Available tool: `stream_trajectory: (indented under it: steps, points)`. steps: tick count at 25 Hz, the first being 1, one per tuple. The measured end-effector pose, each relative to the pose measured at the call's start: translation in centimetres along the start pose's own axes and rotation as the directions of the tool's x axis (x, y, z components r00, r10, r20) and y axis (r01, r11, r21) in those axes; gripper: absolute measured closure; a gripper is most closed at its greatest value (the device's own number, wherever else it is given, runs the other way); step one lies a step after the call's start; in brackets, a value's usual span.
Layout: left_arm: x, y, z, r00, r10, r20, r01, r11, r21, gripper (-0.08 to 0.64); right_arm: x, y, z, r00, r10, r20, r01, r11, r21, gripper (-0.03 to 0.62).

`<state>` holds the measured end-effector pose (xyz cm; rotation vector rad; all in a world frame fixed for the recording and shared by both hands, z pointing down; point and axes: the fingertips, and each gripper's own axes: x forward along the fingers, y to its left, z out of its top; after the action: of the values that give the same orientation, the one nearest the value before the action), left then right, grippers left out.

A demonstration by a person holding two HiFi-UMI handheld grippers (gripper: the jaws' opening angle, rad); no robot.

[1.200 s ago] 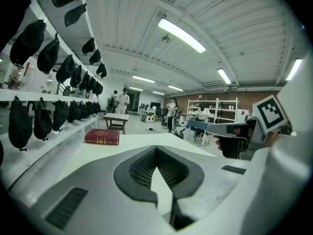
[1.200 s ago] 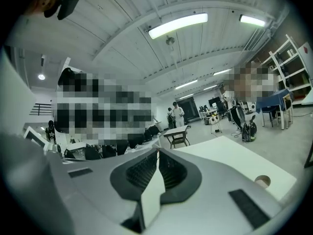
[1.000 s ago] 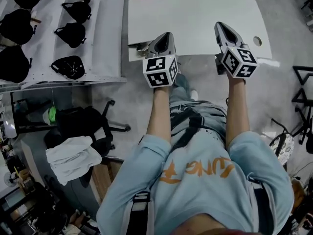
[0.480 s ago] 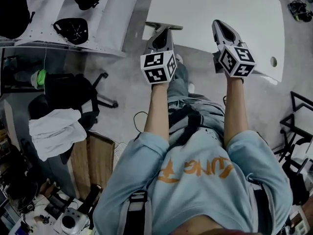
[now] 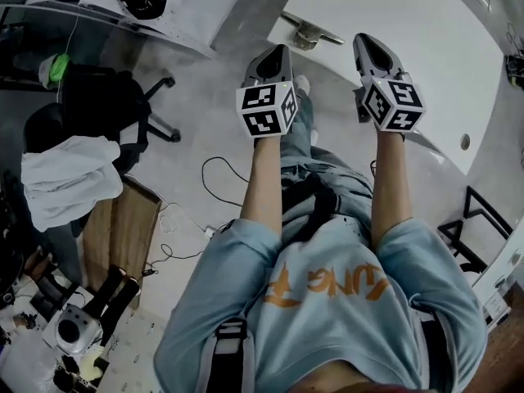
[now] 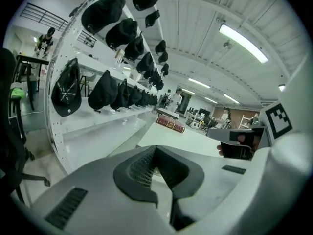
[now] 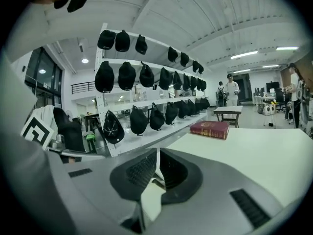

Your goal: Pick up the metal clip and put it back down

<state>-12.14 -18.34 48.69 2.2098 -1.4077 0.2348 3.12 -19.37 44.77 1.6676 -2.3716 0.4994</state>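
Observation:
The metal clip (image 5: 309, 33) lies on the white table (image 5: 409, 23), close to its near-left corner. My left gripper (image 5: 277, 54) hangs over the floor just off that corner, down and left of the clip and apart from it. Its jaws are shut with nothing in them. My right gripper (image 5: 366, 42) is over the table's near edge, to the right of the clip, jaws shut and empty. In the right gripper view the table (image 7: 254, 151) stretches ahead of the jaws; I cannot make out the clip there for certain.
A red book (image 7: 210, 129) lies far back on the table. A white rack of black caps (image 7: 146, 116) runs along the left. On the floor to the left are an office chair (image 5: 98, 97), a white cloth (image 5: 65, 178), a cable (image 5: 217, 174) and a wooden box (image 5: 123, 228).
The head view has swung, so the table now sits at the upper right. The clip was at the left gripper's tip; now it lies up and right of it, apart.

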Motion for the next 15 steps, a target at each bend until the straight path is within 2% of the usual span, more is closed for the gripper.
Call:
stream_trajectory:
  steps: [8,15]
  points:
    - [0.5,2.9,-1.9,0.999,0.054,-0.006,-0.054,0.995,-0.087,0.538,4.0,4.0,-2.5,0.987,0.114,-0.111,-0.126,0.985,-0.115,0.558]
    - [0.9,4.1,-2.9,0.996,0.094,-0.009,-0.094,0.987,-0.133,0.538,5.9,5.5,-4.7,0.971,0.155,-0.184,-0.189,0.965,-0.183,0.557]
